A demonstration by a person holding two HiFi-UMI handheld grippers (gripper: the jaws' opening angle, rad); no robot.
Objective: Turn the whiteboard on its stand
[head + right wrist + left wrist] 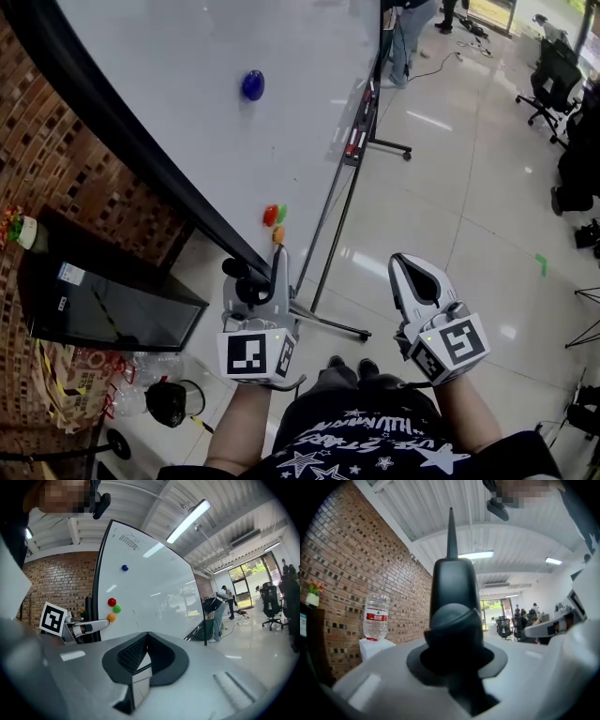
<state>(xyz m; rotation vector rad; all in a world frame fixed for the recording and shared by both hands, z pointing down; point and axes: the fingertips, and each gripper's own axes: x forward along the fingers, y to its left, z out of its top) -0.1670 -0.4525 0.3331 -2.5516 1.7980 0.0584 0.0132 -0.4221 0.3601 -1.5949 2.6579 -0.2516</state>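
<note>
Left gripper (255, 286): jaws clamped on the black frame (453, 592) at the near corner of the whiteboard (234, 112)

Right gripper (415, 274): jaws together, nothing between them, held beside the left and clear of the board

Whiteboard: on its stand (330, 230), white face in view; blue magnet (253, 84) farther up, red, green and orange magnets (275, 220) close to the gripped corner, marker tray (361, 127) on the far side

Handling note: the hold is narrow and sits at a corner, so swing slowly along the board's own pivot arc, keep the wrist level so the frame cannot slip out, and watch for markers sliding off the tray
</note>
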